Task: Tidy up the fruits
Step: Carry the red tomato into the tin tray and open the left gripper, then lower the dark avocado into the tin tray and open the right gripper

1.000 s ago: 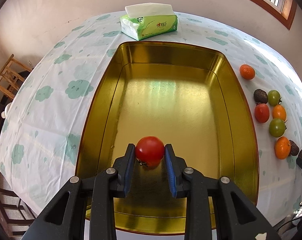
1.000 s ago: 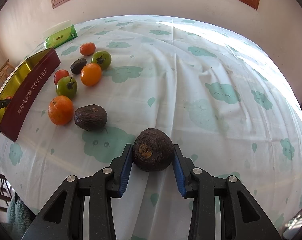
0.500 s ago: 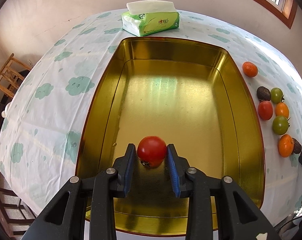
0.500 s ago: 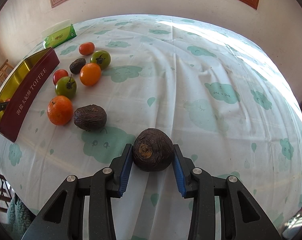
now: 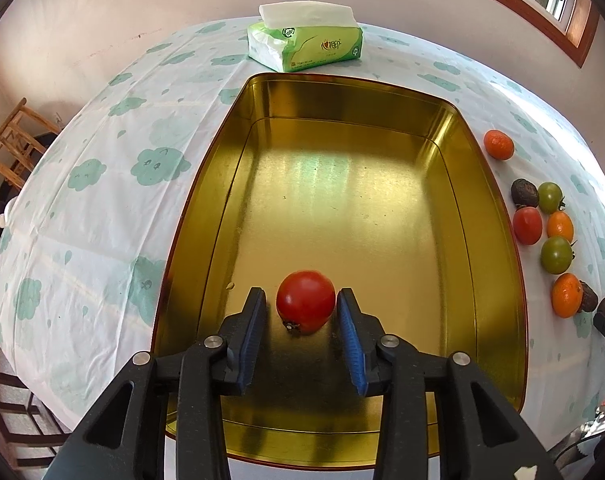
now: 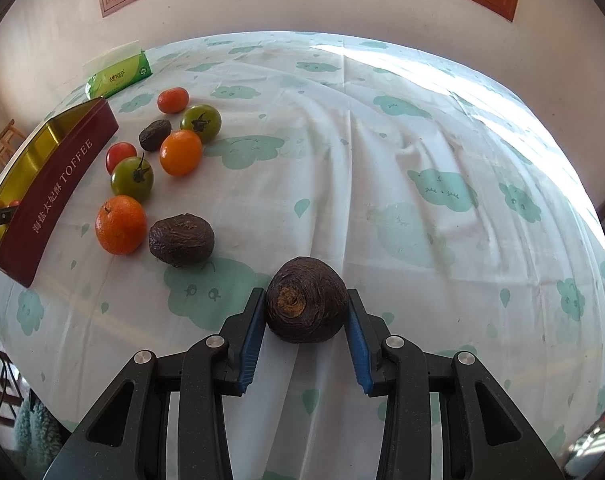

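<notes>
Since a second ago the left gripper (image 5: pixel 300 312) has parted its fingers: a gap now shows between the left pad and the tomato (image 5: pixel 305 306), while the right pad sits at or just off its skin. The tomato rests on the floor of the gold tin (image 5: pixel 366 184), near the close end, no longer clamped. The tissue pack (image 5: pixel 308 46) has slid a little nearer the top of the left view. The right gripper (image 6: pixel 304 312) is unchanged, both blue pads pressed against a dark wrinkled fruit (image 6: pixel 307 300) at the cloth (image 6: pixel 382 160); whether it is lifted off the cloth I cannot tell.

The left view alone shows the tin's shiny inside and the tomato in full. To the tin's right it shows a row of fruit on the cloth.

The right view alone shows the tin's maroon outer wall, printed "TOFFEE" after a string of Chinese characters. It shows the loose fruit close up: two mandarins (image 6: pixel 120 224), an orange tomato (image 6: pixel 180 152), two green tomatoes (image 6: pixel 132 180), a small red tomato (image 6: pixel 119 156) and two more wrinkled dark fruits (image 6: pixel 181 239). The pack's printing is too small to read.
</notes>
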A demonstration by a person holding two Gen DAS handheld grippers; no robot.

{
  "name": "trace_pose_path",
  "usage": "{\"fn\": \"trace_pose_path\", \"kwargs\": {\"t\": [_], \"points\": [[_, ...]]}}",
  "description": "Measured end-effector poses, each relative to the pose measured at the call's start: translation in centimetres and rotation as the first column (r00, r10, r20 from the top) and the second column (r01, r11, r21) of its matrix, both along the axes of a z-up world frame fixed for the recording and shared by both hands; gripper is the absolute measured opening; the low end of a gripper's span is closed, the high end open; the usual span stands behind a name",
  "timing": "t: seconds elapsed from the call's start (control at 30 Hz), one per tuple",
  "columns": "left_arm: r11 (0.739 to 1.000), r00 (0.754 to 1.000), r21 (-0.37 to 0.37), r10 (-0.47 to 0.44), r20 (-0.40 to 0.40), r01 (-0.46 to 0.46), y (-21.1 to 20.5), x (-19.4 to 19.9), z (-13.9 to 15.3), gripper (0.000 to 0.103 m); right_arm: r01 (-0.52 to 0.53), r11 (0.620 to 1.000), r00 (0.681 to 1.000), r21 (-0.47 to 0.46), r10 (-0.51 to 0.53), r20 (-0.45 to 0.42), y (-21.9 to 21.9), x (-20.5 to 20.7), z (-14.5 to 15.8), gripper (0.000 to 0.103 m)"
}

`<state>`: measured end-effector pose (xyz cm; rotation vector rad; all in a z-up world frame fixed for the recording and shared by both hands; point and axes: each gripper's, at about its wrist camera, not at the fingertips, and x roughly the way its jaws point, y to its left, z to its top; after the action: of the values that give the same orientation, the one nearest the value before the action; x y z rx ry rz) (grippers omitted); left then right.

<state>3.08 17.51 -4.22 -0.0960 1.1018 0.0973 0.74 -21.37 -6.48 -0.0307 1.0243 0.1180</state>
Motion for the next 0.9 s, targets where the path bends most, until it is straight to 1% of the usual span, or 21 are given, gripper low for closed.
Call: {"fn": "trace_pose_path", "kwargs": {"t": [0.07, 0.13, 0.27, 0.37, 0.47, 0.5, 0.6, 0.63, 0.77, 0.9], "points": [[1.0, 1.0, -0.011, 0.0, 0.01, 0.0, 0.0, -0.1, 0.2, 0.037, -0.001, 1.0, 1.0, -0.003, 0.001, 0.01, 0.0, 0.1, 0.5, 0.04], [1.0, 1.0, -0.021, -0.001, 0.022, 0.002, 0.0, -0.3, 0.4, 0.044, -0.003, 1.0, 1.0, -0.006, 0.003, 0.022, 0.4, 0.3, 1.2, 0.04], [1.0, 0.998, -0.026, -0.014, 0.059, 0.015, -0.2, -0.7, 1.1, 0.048, -0.026, 1.0, 0.998, -0.004, 0.026, 0.059, 1.4, 0.6, 2.9, 0.04], [0.999, 0.994, -0.038, -0.01, 0.112, 0.015, -0.1, -1.1, 2.3, 0.049, -0.069, 0.997, 0.993, 0.014, 0.068, 0.092, 2.9, 1.1, 4.4, 0.04], [1.0, 0.984, -0.028, 0.013, 0.179, -0.008, 0.4, -1.8, 3.9, 0.056, -0.137, 0.99, 0.984, 0.038, 0.131, 0.118, 5.4, 1.5, 5.7, 0.04], [1.0, 0.98, -0.018, 0.022, 0.196, -0.019, 0.6, -2.0, 4.3, 0.06, -0.164, 0.985, 0.98, 0.046, 0.157, 0.125, 6.5, 1.7, 6.0, 0.04], [0.999, 0.973, 0.01, 0.05, 0.225, -0.053, 1.5, -2.6, 5.3, 0.064, -0.242, 0.967, 0.964, 0.079, 0.23, 0.138, 9.7, 2.1, 6.8, 0.04], [0.998, 0.972, 0.014, 0.06, 0.228, -0.065, 1.9, -2.8, 5.5, 0.067, -0.268, 0.959, 0.957, 0.087, 0.255, 0.14, 10.9, 2.2, 7.0, 0.04], [0.993, 0.966, 0.013, 0.113, 0.233, -0.119, 3.8, -3.7, 5.7, 0.069, -0.371, 0.923, 0.923, 0.097, 0.356, 0.146, 15.9, 2.6, 7.4, 0.04], [0.984, 0.961, 0.001, 0.175, 0.216, -0.18, 5.8, -4.6, 5.3, 0.07, -0.459, 0.883, 0.884, 0.096, 0.444, 0.145, 20.3, 2.7, 7.6, 0.04]]}}
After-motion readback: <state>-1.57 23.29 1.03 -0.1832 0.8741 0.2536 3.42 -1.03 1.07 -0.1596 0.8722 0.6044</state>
